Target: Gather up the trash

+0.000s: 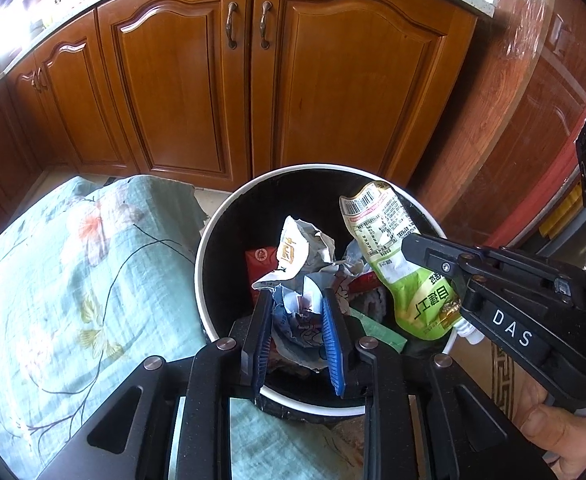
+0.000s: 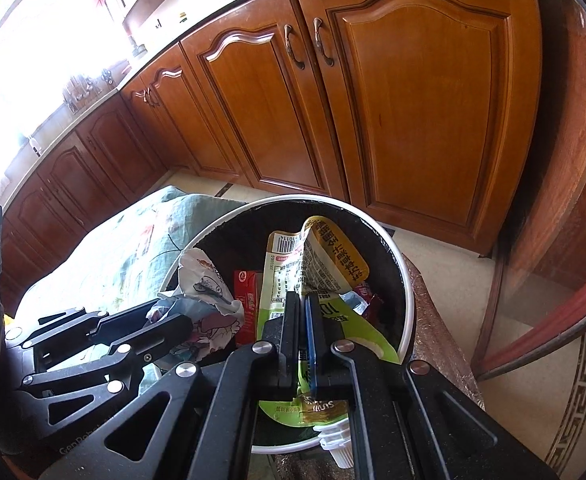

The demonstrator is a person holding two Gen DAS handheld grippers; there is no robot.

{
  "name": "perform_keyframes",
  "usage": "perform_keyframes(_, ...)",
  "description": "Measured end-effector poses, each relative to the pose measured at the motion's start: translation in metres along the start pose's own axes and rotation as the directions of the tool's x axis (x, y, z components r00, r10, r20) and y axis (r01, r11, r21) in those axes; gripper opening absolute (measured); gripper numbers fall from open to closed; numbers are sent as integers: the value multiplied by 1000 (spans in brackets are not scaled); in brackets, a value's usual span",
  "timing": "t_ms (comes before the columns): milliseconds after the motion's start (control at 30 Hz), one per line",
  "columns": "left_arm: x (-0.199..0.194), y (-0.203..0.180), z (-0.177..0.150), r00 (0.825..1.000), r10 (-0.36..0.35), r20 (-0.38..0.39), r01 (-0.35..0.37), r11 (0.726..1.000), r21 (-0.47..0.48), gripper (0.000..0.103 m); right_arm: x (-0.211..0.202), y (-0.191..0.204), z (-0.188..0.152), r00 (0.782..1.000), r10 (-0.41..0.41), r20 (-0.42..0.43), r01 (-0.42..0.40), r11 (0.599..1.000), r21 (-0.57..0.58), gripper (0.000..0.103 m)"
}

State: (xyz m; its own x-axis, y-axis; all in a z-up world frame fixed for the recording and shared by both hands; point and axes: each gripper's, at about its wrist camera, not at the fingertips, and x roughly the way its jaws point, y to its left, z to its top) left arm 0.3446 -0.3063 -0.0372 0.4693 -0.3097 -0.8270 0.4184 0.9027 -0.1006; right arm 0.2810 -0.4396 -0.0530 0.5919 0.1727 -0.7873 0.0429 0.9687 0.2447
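A round bin with a white rim (image 1: 201,248) and black liner stands on the floor, holding several wrappers. My left gripper (image 1: 299,300) is over the bin, shut on a crumpled printed paper wrapper (image 1: 297,320). My right gripper (image 2: 303,300) is shut on a green and white spouted pouch (image 2: 285,276) held over the bin (image 2: 407,280). In the left wrist view the pouch (image 1: 389,240) hangs from the right gripper (image 1: 413,248) above the bin's right side. In the right wrist view the left gripper (image 2: 165,316) holds the crumpled paper (image 2: 205,292) at the bin's left.
Brown wooden cabinet doors (image 1: 245,92) stand behind the bin. A teal floral cloth (image 1: 73,280) covers a surface left of the bin. A red carton (image 1: 259,260) lies inside the bin. A plastic-wrapped wooden panel (image 1: 525,100) rises at the right.
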Motion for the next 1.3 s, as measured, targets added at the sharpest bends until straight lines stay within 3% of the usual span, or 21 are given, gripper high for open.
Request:
perform_keyframes(133,-1,-3,3,1000,7,-5,-7,1000,2,26,5,-3,3,1000,2,-9,-2,1000,9,3)
perform_keyframes(267,-4,-2,4,1000,15,0,-15,1000,-2,47,5,-5,1,1000,10,-8,-10,1000,19,9)
perform_keyframes(467,-14,4,-3,999,30,19,-30,999,-18,65,-1,-10,-3,999,38,26,-40,997,59,33)
perform_keyframes(800,-51,25,-34,997,18,74,-12,997,-80,70,-41,-12,-15,985,85,153,-104,987,120,69)
perform_keyframes(1000,-90,44,-75,989,-12,146,36,986,-161,75,-64,2,-37,969,116,220,-148,979,138,92)
perform_keyframes(1300,-153,60,-150,964,-42,262,98,974,-206,82,-90,40,-90,946,116,303,-157,981,115,99)
